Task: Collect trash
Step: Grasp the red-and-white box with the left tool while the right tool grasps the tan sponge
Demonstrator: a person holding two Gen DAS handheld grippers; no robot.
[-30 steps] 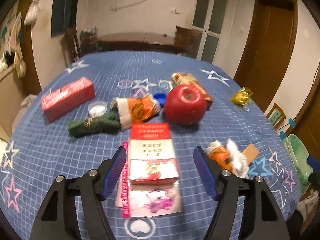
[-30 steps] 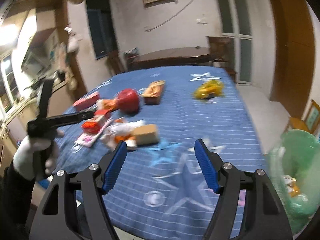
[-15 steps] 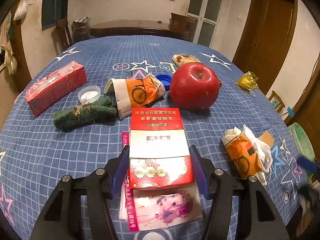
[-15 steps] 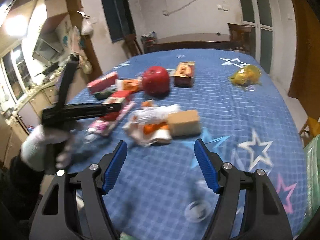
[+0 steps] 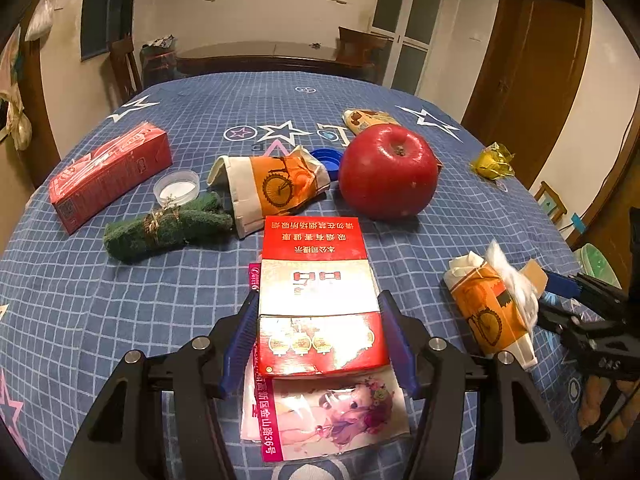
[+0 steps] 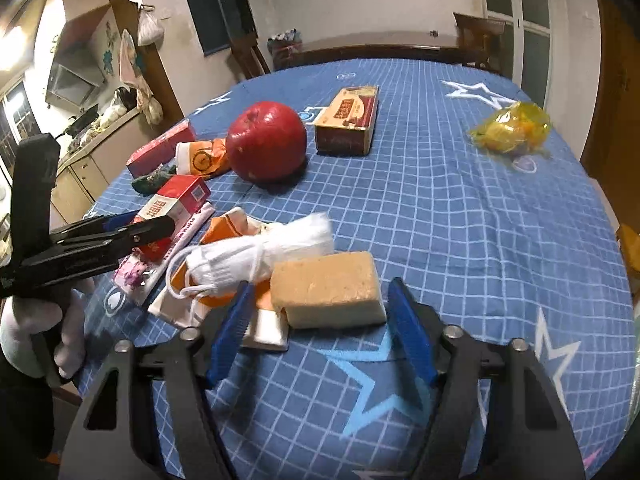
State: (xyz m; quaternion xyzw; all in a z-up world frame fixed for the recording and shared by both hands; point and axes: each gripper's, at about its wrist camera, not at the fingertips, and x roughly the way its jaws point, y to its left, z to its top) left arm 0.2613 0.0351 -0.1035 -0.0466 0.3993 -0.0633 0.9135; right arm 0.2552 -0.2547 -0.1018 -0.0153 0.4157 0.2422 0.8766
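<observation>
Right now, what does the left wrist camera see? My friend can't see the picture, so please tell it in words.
The left gripper has its blue fingers closed against both sides of a red and white cigarette pack on a blue checked tablecloth. Behind it sit a big red apple, a crumpled orange paper cup and a red carton.

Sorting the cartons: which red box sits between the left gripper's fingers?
The red-and-white cigarette carton, lying on the pink packet between the left gripper; the long red box lies far left.

Red-and-white cigarette carton (image 5: 318,300) lies flat near the table's near edge. Tan sponge (image 6: 326,290) lies beside crumpled orange wrapper (image 6: 224,228) and white mask (image 6: 236,258).
</observation>
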